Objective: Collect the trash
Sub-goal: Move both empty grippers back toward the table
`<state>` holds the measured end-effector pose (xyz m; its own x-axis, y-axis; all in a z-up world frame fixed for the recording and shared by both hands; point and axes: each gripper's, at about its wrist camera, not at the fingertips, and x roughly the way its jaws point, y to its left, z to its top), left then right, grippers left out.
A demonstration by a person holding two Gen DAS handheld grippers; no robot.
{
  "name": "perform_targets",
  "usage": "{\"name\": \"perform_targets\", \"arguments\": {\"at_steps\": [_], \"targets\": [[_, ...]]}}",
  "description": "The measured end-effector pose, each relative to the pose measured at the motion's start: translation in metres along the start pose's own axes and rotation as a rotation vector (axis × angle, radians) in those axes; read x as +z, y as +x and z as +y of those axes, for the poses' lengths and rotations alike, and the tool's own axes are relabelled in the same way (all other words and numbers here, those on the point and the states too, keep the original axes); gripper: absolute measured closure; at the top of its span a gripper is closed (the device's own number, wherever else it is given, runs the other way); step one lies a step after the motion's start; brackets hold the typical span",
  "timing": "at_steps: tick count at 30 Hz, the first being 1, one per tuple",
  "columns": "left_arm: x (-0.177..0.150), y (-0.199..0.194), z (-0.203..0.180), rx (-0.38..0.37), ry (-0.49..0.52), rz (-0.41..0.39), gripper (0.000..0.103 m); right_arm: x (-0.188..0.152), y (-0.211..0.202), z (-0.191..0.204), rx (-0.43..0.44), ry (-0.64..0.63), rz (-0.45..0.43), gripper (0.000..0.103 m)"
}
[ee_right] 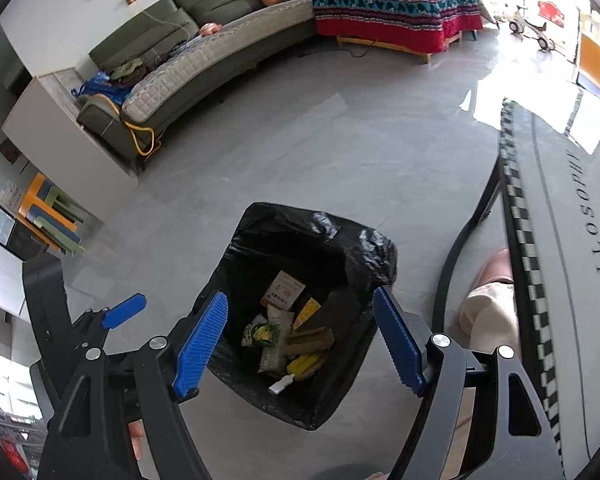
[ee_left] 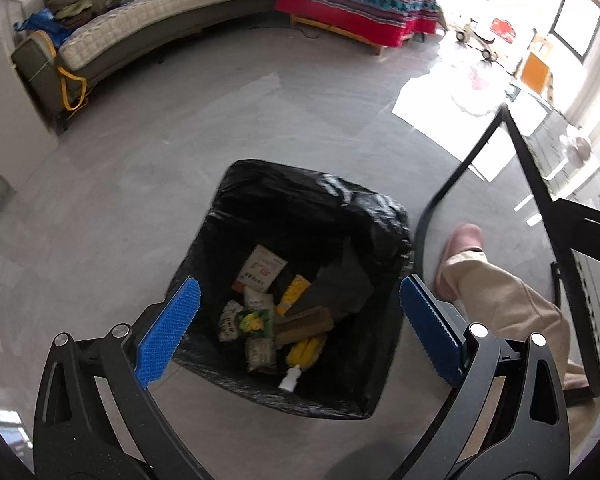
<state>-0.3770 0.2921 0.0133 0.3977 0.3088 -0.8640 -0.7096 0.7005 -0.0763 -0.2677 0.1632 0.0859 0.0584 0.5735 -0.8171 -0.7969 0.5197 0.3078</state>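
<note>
Two ribbed blue fingers (ee_left: 168, 332); crinkled black bin liner (ee_left: 300, 208)

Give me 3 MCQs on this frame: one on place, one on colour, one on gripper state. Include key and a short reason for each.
1. Where is the small white bottle?
A. On the sofa
B. Inside the trash bin, at the near edge of the pile
C. On the floor beside the slipper

2. What colour is the bin's liner bag?
A. Black
B. White
C. Blue

3. What state is the left gripper in?
A. Shut on a wrapper
B. Shut on the bag's rim
C. Open, nothing between its pads

Key: 1 B, the bottle lies in the bin with the wrappers; 2 A, glossy black plastic folds over the rim; 3 C, the blue pads stand wide apart above the bin, as do the right gripper's.
</note>
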Motion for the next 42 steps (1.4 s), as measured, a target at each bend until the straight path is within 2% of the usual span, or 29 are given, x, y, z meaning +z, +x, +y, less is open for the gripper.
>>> {"name": "perform_targets", "arguments": {"at_steps": [7, 12, 27, 42], "targets": [[0.014, -0.004, -0.038, -0.063, 0.050, -0.001, 0.006, -0.002, -0.025, -0.034, 0.018, 0.057, -0.029, 0.027], [0.030, -0.012, -0.077, -0.114, 0.115, -0.025, 0.006, -0.001, -0.050, -0.067, -0.020, 0.100, -0.075, 0.027], [0.070, -0.024, -0.233, -0.292, 0.379, -0.048, 0.006, -0.009, -0.130, -0.198, -0.165, 0.311, -0.199, 0.027], [0.072, -0.029, -0.402, -0.456, 0.661, -0.001, 0.006, -0.047, -0.195, -0.340, -0.321, 0.562, -0.264, 0.027]]}}
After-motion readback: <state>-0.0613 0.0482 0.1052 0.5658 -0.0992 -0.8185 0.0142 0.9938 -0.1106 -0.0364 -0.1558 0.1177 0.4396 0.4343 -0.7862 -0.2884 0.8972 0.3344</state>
